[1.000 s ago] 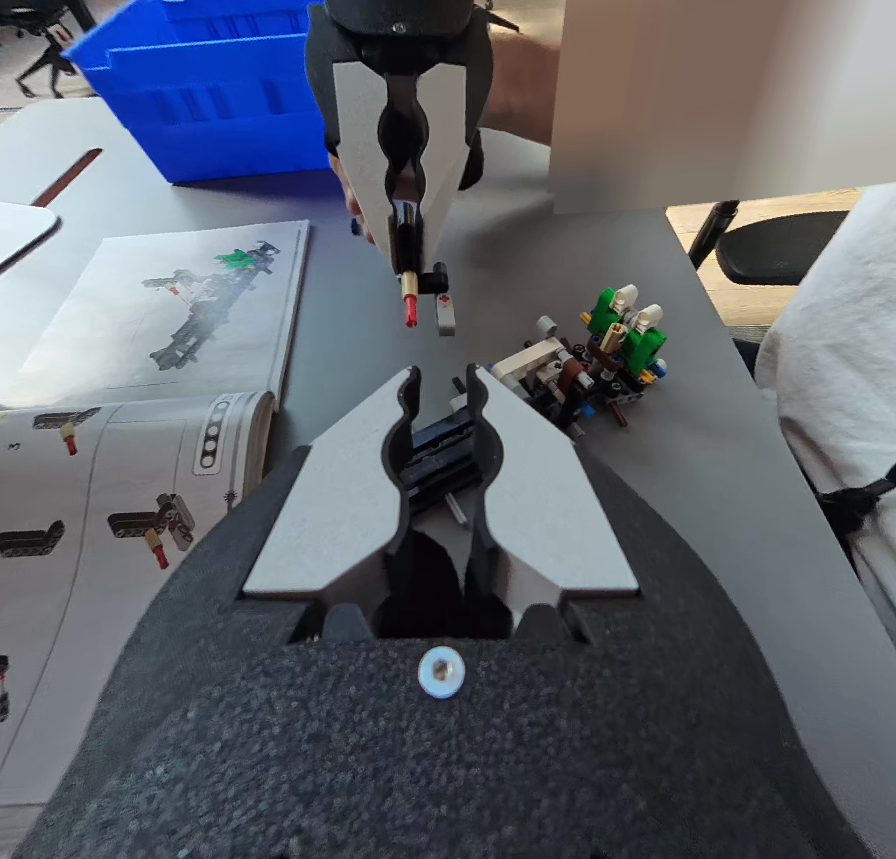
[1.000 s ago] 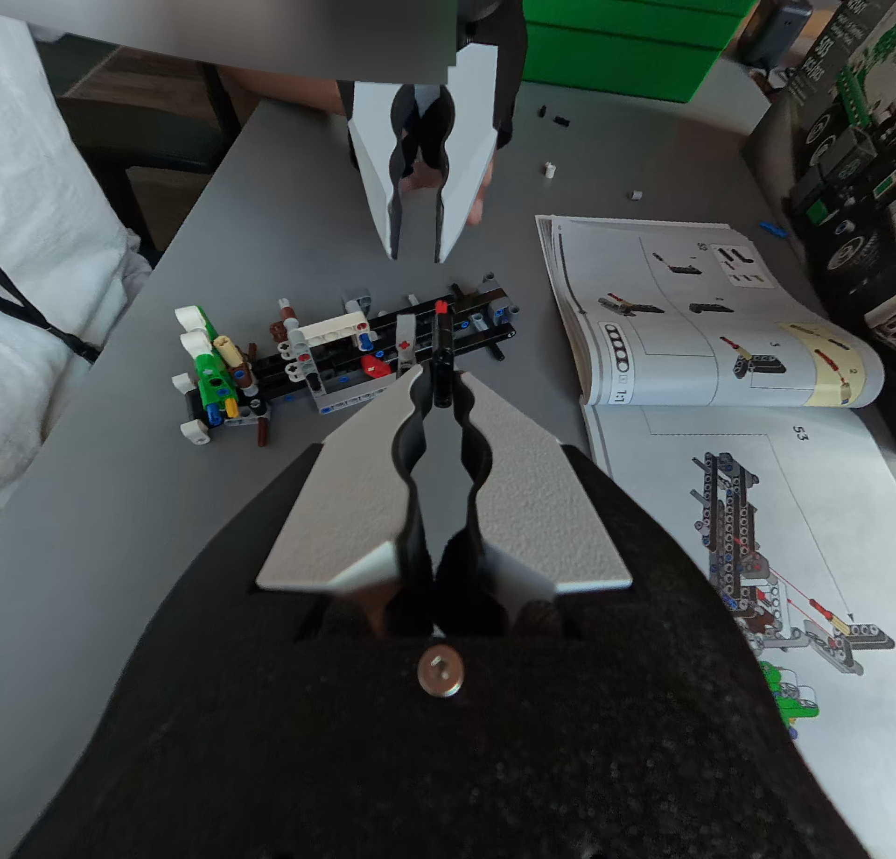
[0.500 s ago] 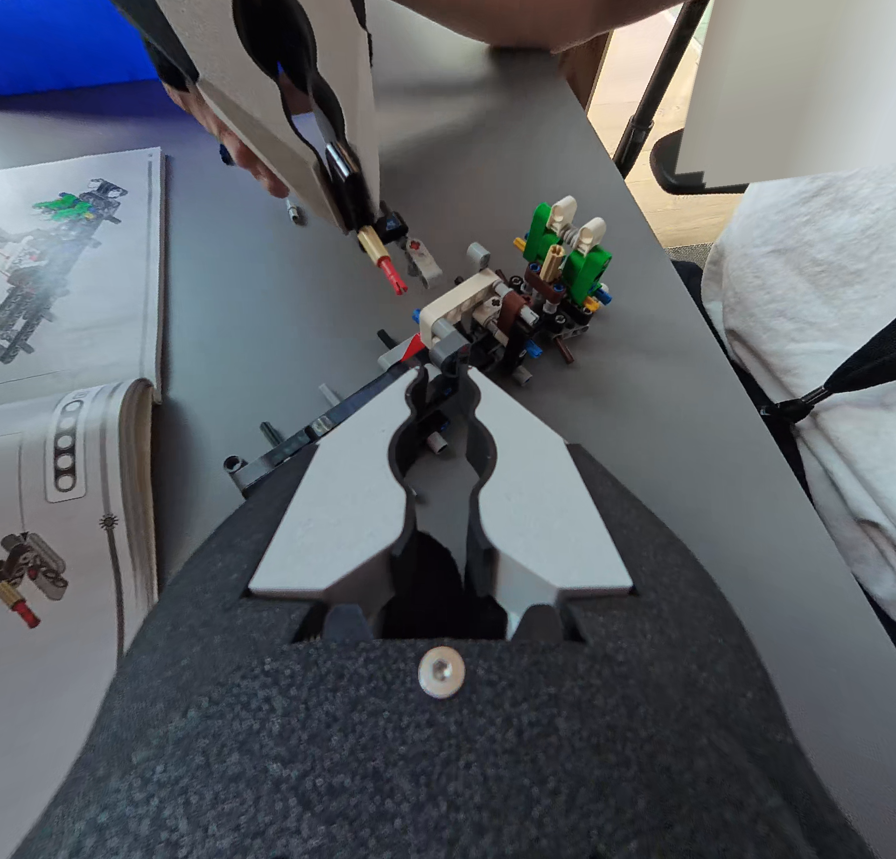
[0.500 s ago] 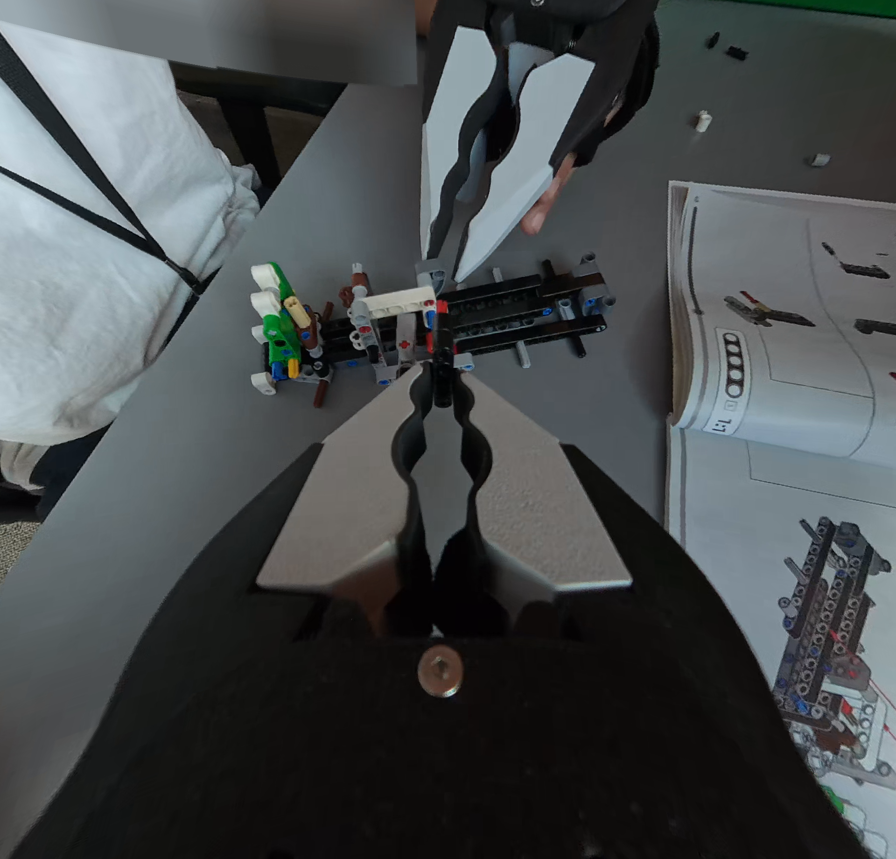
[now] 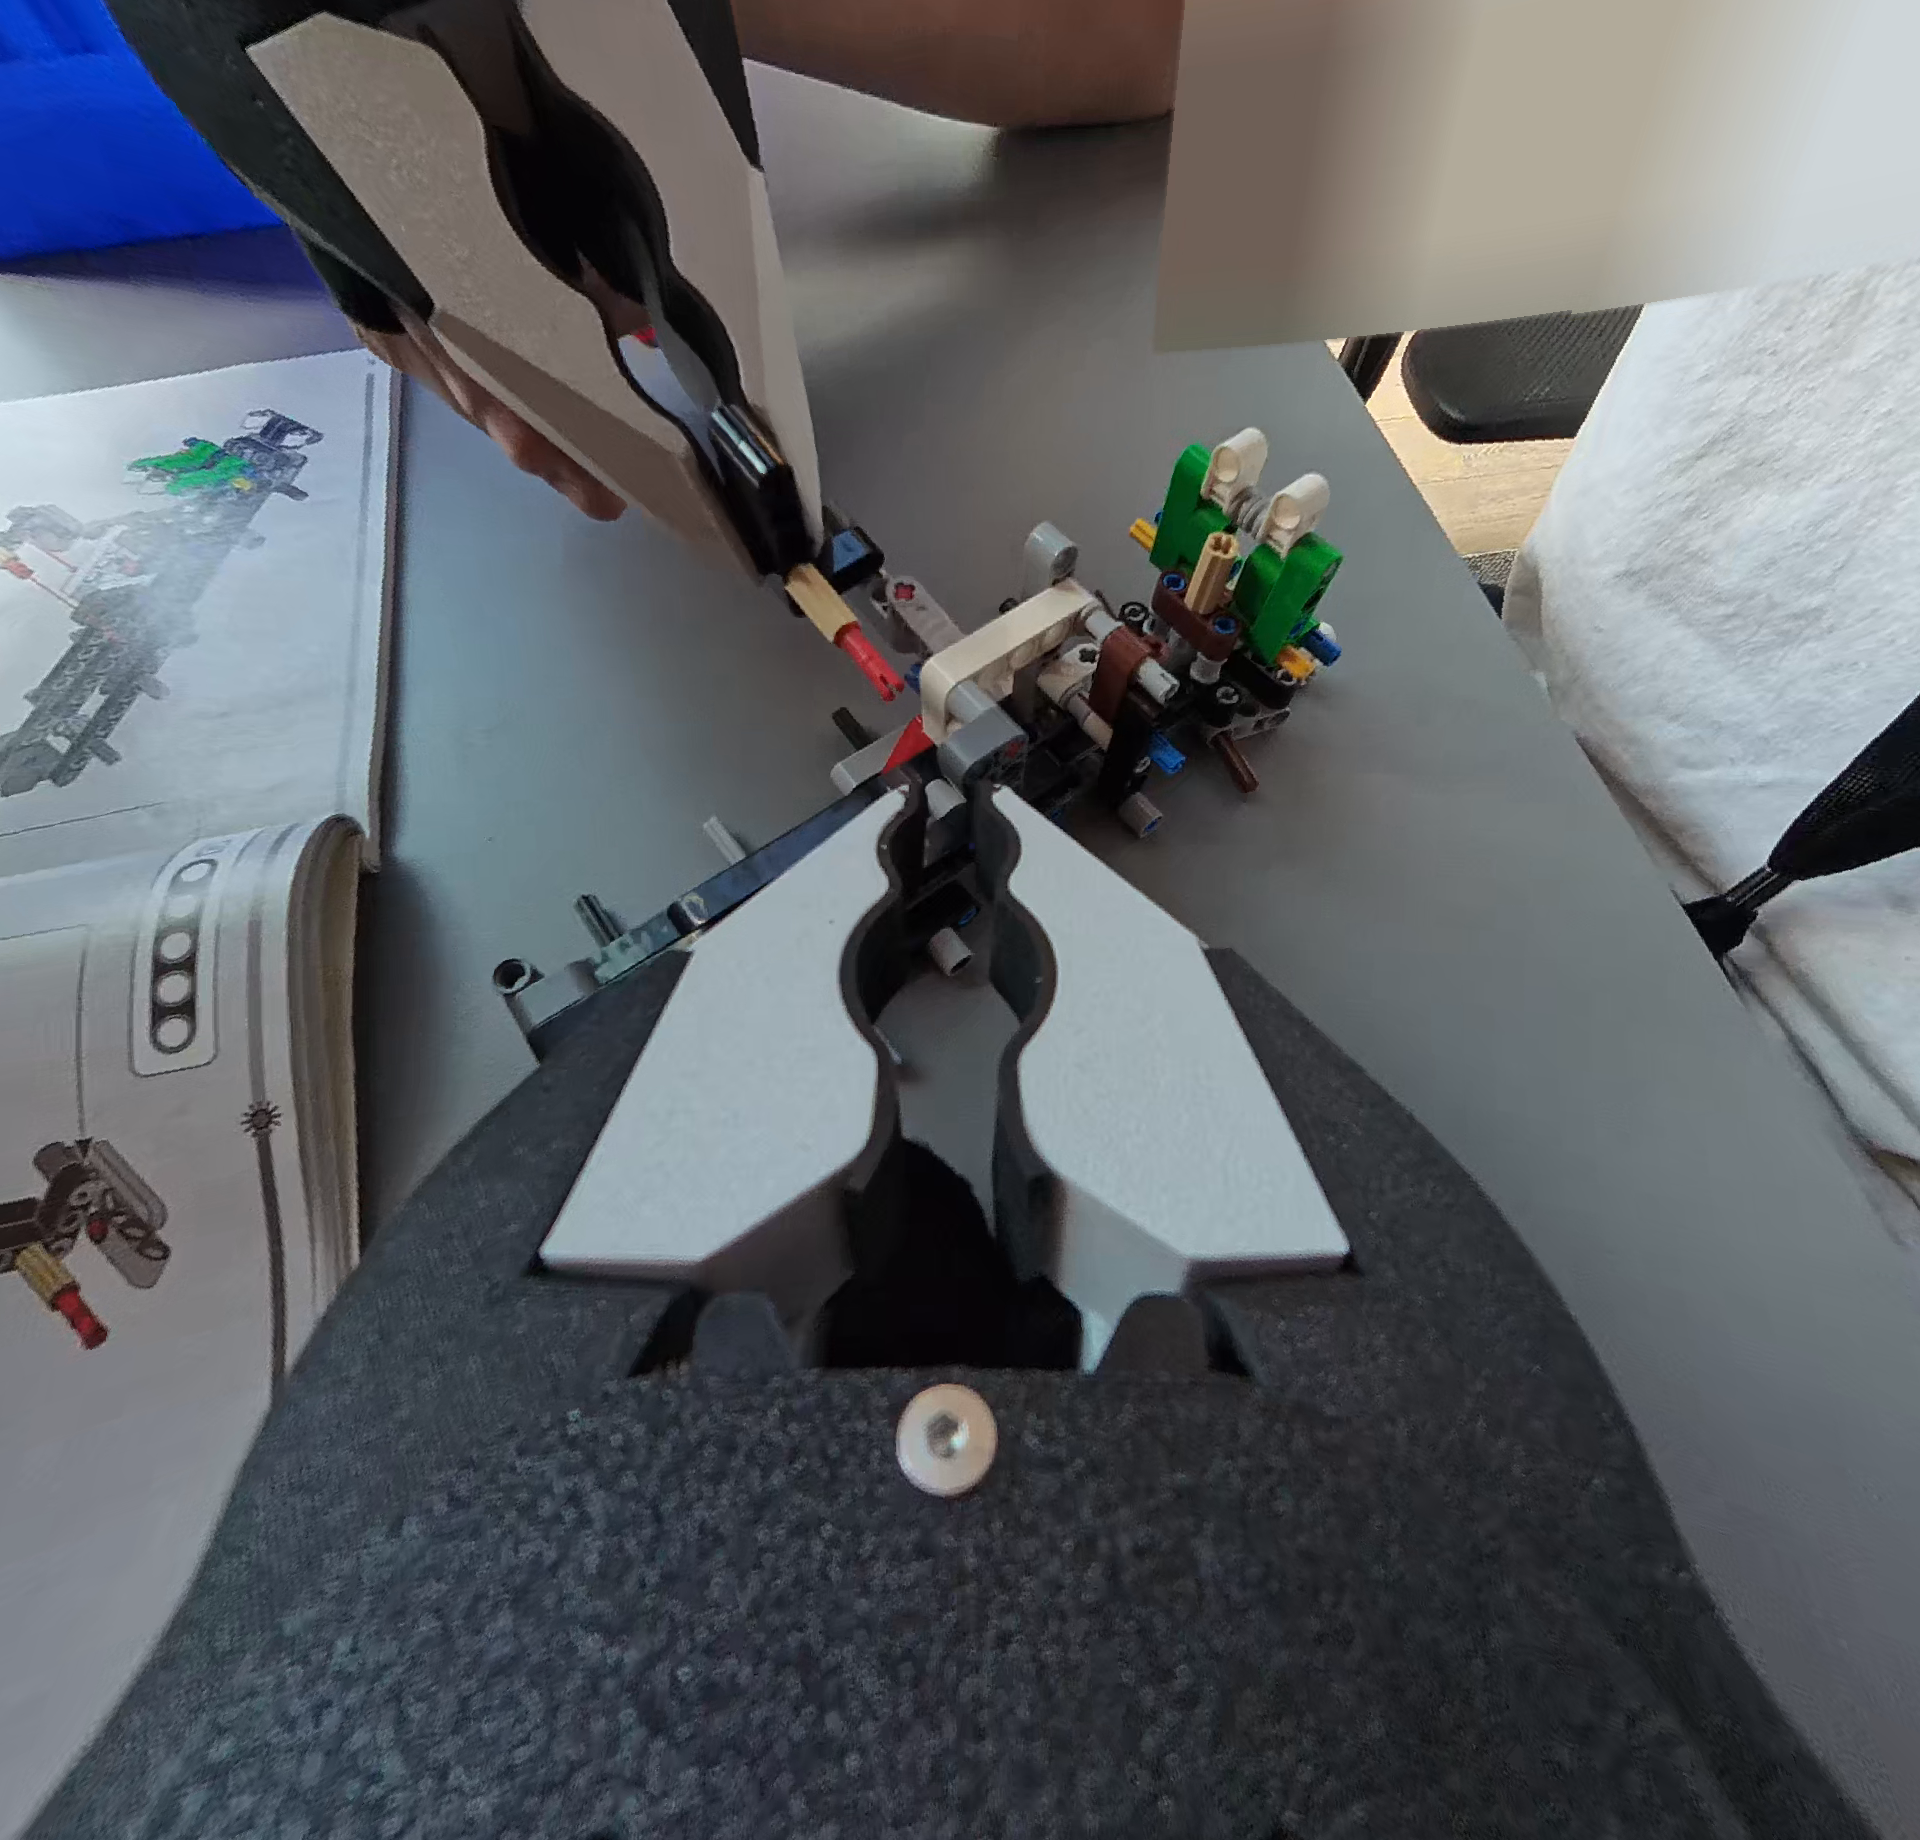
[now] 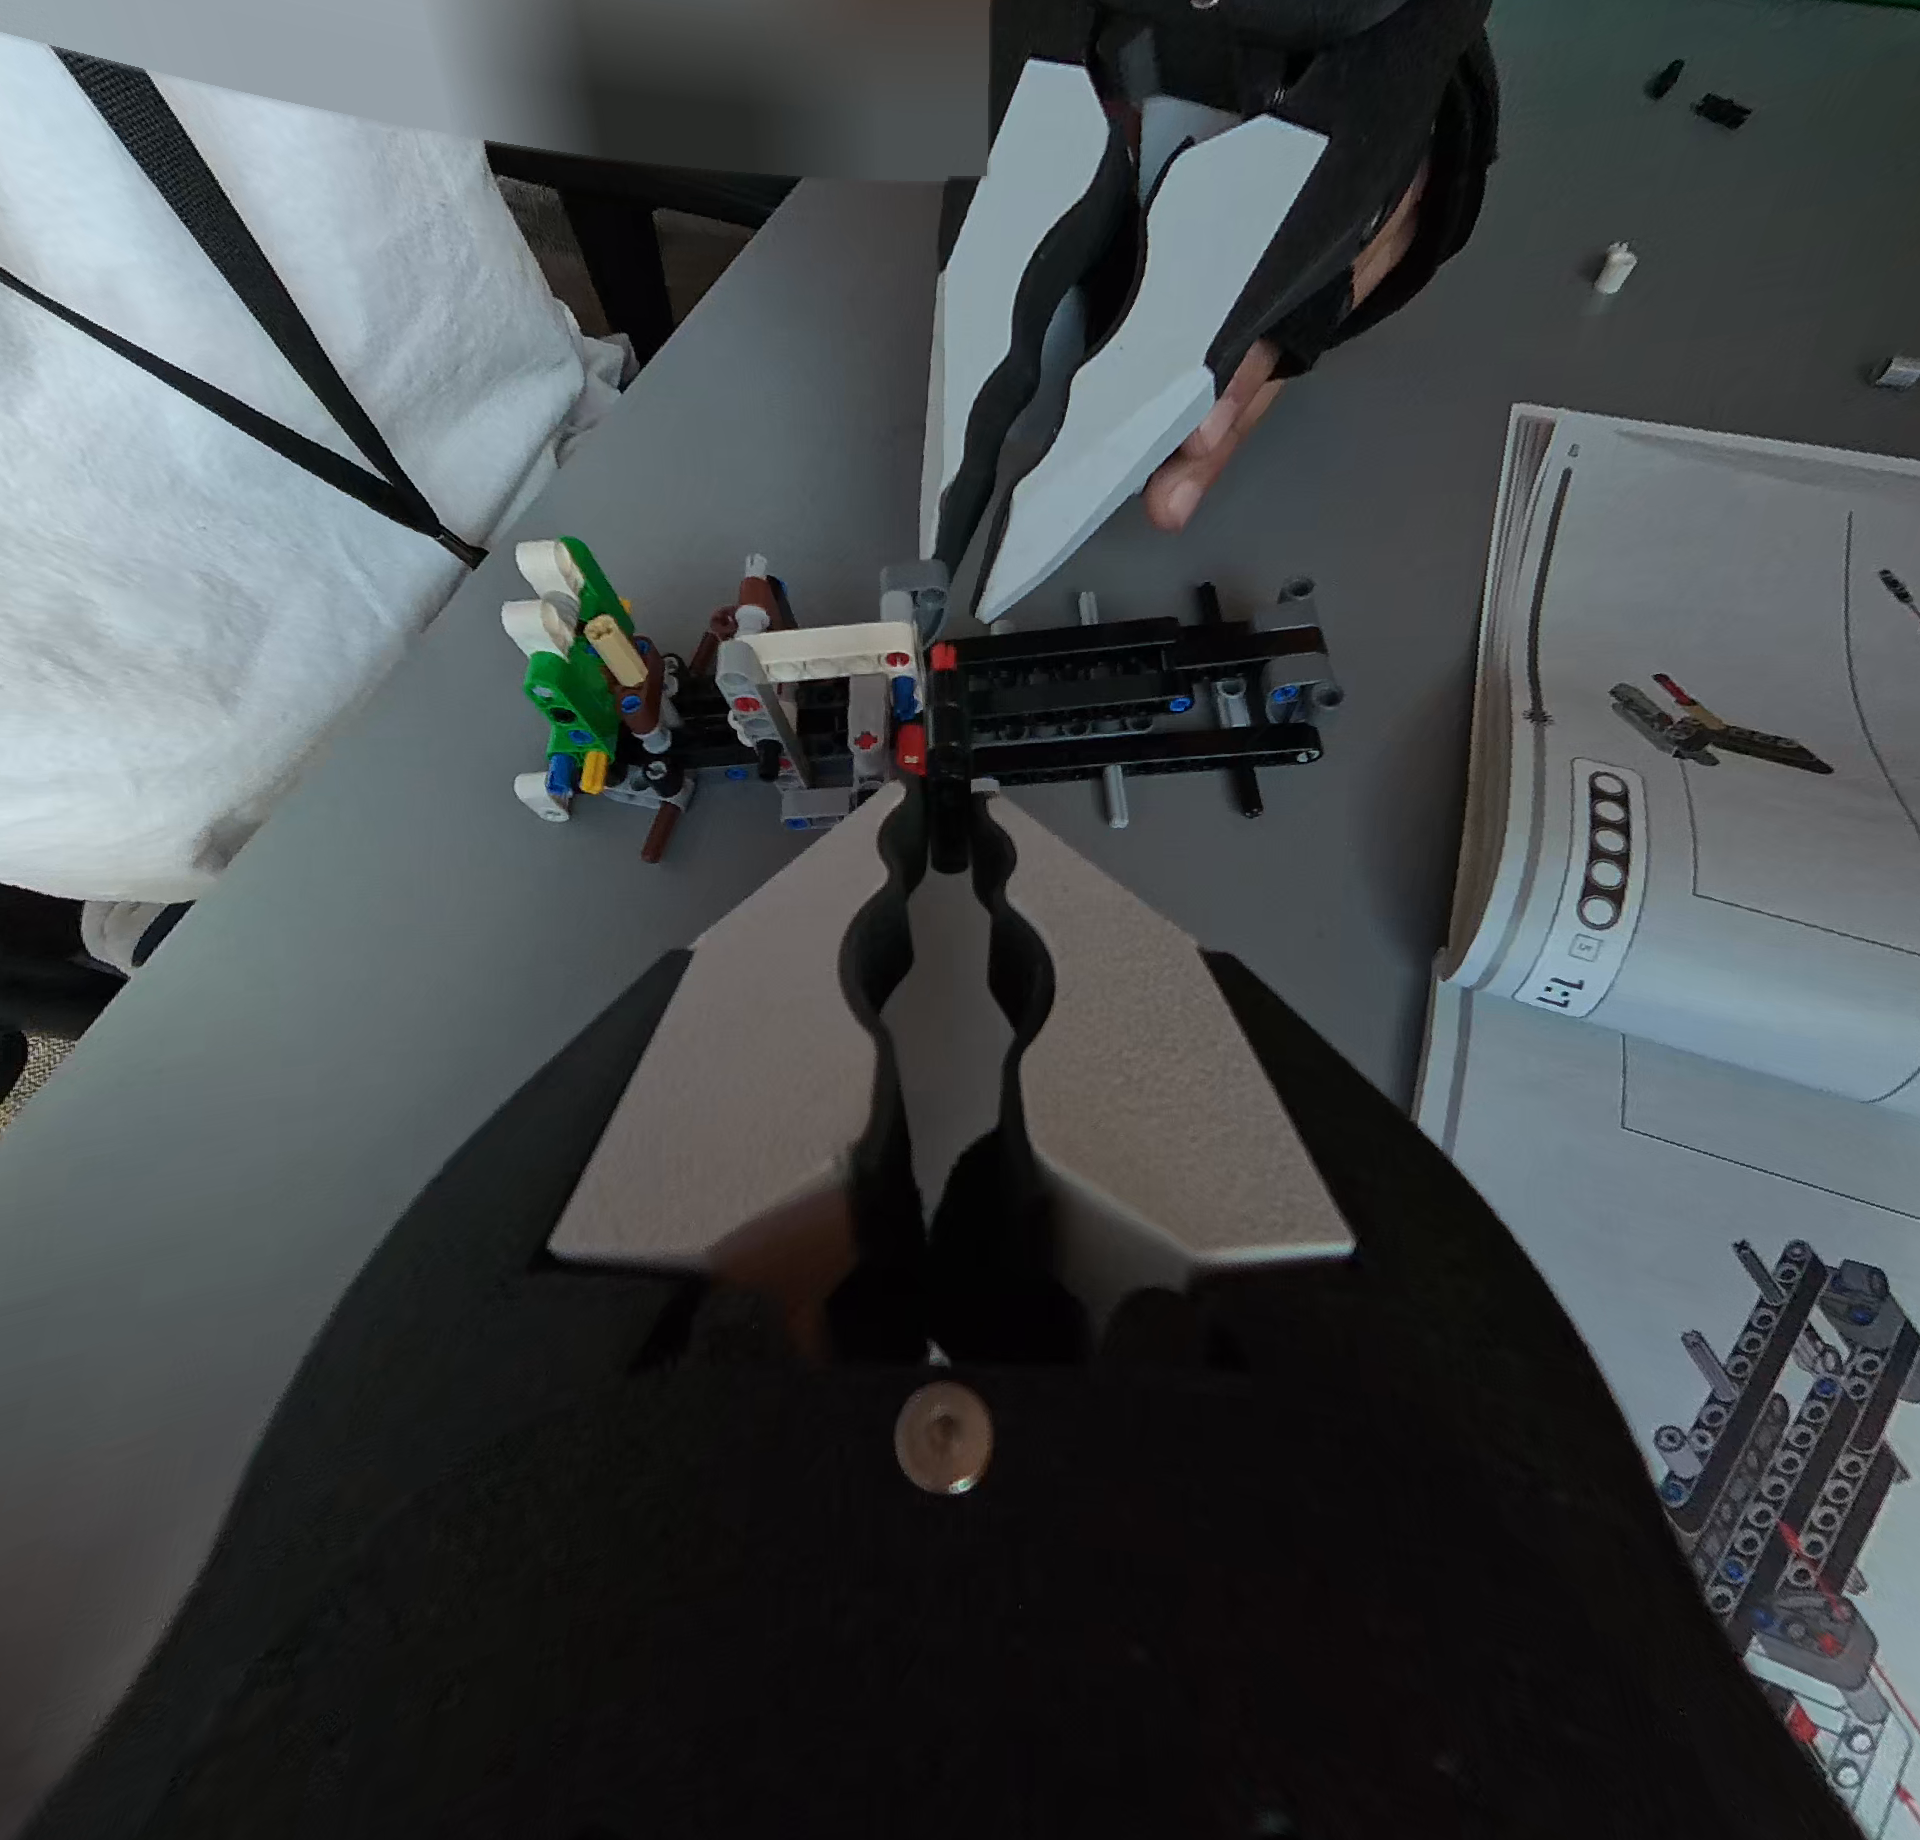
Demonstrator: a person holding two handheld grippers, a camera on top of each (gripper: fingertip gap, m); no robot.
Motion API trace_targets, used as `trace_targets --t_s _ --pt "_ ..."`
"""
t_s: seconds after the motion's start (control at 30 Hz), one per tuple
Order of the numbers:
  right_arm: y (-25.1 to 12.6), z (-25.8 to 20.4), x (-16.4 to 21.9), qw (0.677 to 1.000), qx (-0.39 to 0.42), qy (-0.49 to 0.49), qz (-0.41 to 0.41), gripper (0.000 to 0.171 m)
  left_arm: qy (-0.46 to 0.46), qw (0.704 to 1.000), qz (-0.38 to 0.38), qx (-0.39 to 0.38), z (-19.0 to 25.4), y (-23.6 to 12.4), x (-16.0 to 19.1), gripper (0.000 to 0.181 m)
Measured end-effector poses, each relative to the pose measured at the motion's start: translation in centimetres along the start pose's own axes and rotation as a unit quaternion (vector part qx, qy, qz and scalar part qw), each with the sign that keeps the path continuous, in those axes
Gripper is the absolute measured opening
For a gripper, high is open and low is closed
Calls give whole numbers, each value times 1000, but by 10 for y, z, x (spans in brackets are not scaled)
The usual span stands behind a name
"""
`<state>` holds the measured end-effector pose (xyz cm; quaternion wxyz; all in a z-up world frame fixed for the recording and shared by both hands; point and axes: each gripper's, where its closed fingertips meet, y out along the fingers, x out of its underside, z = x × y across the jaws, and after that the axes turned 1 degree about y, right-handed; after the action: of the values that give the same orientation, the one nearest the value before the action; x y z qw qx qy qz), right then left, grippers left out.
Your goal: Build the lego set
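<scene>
The partly built lego model [image 5: 1039,668] lies on the grey table, a long black frame with a white beam and a green end [image 5: 1278,564]. My left gripper [image 5: 948,805] is closed narrowly on the black frame beside the white beam. My right gripper [image 5: 781,549] is shut on a small black piece with a tan and red axle [image 5: 831,611]. The red tip is right beside the white beam. In the right wrist view the model [image 6: 1091,689] lies crosswise. My right gripper [image 6: 943,816] holds the black piece [image 6: 948,840] over its middle. The left gripper [image 6: 958,593] is at its far side.
An open instruction booklet lies beside the model [image 5: 177,647] [image 6: 1714,855]. A blue bin [image 5: 104,128] stands at the back left. Small loose parts [image 6: 1614,268] lie further off. A person in white [image 5: 1766,647] sits at the table edge by the green end. Across from one pair of fingers to the other is roughly 6 centimetres.
The right gripper has brought its axle piece down and across to the white beam. The left gripper has moved forward onto the model's frame and its fingers have narrowed.
</scene>
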<state>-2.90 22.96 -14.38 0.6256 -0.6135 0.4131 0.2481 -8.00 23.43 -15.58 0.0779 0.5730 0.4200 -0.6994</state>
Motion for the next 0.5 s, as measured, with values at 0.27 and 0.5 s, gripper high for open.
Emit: trace_targets --t_s 0.27,0.5 --pt "5 0 5 1000 2 27 15 6 15 1000 -2 -5 4 2 0 0" --pt "3 -6 2 998 31 48 35 6 19 999 -27 -4 6 6 7 13"
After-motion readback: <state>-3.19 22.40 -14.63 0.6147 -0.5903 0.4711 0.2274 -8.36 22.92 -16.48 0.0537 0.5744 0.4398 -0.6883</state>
